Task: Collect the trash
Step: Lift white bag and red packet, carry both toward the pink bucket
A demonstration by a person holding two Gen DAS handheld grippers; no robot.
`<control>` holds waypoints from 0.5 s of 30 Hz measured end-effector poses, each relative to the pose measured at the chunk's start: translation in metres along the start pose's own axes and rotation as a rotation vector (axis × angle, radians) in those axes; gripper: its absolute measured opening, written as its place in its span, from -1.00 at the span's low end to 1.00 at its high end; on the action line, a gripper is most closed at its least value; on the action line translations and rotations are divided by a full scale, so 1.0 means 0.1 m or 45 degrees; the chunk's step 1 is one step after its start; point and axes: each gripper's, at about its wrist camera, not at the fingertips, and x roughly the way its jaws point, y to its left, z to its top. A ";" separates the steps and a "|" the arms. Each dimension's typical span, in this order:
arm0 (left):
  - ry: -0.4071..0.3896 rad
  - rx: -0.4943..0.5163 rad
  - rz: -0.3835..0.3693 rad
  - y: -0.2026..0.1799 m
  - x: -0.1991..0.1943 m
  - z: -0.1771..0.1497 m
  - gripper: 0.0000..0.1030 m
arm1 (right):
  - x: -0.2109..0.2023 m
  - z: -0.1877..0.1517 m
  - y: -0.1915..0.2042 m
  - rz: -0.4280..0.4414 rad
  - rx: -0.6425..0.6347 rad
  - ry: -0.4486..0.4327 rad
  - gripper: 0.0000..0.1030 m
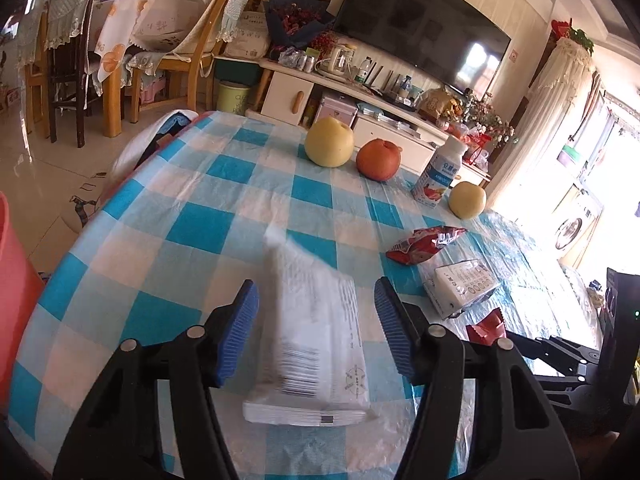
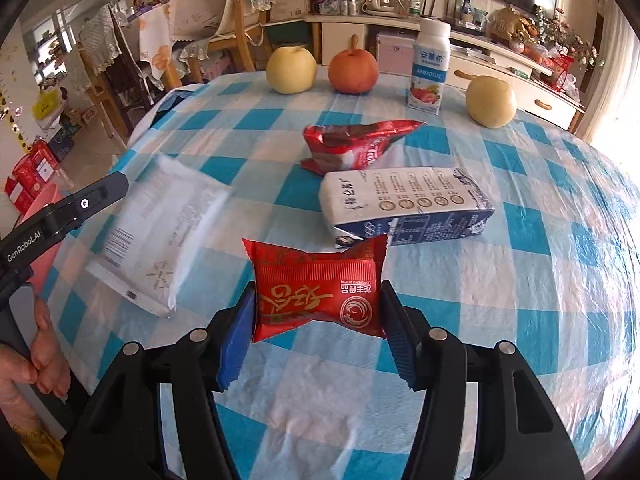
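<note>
A white plastic packet (image 1: 320,340) with a barcode lies blurred between the fingers of my left gripper (image 1: 316,332). A gap shows on each side of it, so the blue pads do not press on it and the gripper is open. The right wrist view shows the same white packet (image 2: 160,232) beside the left gripper's finger (image 2: 104,192). My right gripper (image 2: 318,312) is shut on a red snack packet (image 2: 316,292), with one pad against each end. A crumpled red wrapper (image 2: 356,144) and a flattened milk carton (image 2: 408,204) lie on the checked table (image 2: 520,280) beyond it.
Two yellow pears (image 2: 290,70) (image 2: 490,102), an orange-red fruit (image 2: 354,72) and an upright yogurt bottle (image 2: 428,68) stand along the far edge. A pink bin (image 1: 12,280) sits at the table's left. Chairs and a TV cabinet stand behind.
</note>
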 end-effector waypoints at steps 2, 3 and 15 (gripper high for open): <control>-0.016 -0.017 0.002 0.06 -0.04 0.02 0.14 | -0.05 0.04 0.12 0.029 -0.015 -0.020 0.17; -0.006 -0.025 0.006 0.10 -0.04 0.02 0.14 | -0.07 0.05 0.18 0.036 -0.025 -0.030 0.16; 0.259 -0.086 0.016 0.22 0.33 -0.16 0.50 | -0.10 0.09 0.39 0.060 -0.055 -0.049 0.17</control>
